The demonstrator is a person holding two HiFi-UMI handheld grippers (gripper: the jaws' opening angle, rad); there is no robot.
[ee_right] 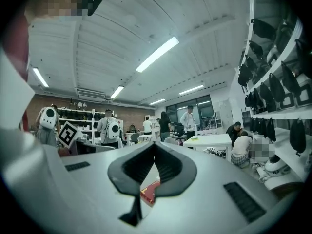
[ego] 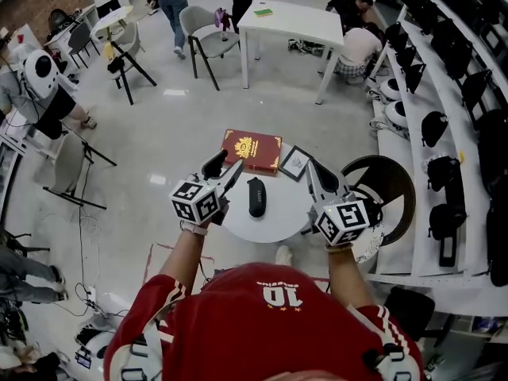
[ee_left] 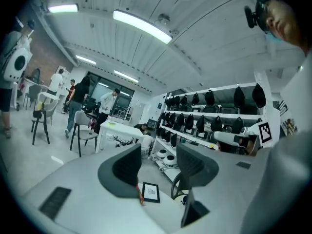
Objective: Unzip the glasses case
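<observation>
Over the round white worktop [ego: 279,213], head view: black glasses case [ego: 256,197] lies flat near the middle, long axis running away from the person. It is closed as far as can be seen; the zip cannot be made out. Red book [ego: 252,149] with a gold emblem lies at the far edge, just beyond the case. Small black-framed picture [ego: 295,163] lies beside the book, to its right. Left claw [ego: 225,168] is held at the left of the case, tips toward the book's near left corner, jaws apart and clear of the case. Right claw [ego: 315,171] is held at the right of the case, tips near the framed picture, also clear of the case. The case sits between the two claws, touched by neither. A dark round chair [ego: 390,182] stands just right of the worktop.

Left gripper view: claw points level across the room. Dark pads [ee_left: 127,167] stand at a moderate gap with nothing between them. Only the framed picture shows low in the gap, on the worktop beyond. The case is not in this view.

Right gripper view: pads [ee_right: 139,165] meet at the tips, gripping nothing. A sliver of the red book shows through the small opening beneath the tips. The case is not in this view.
</observation>
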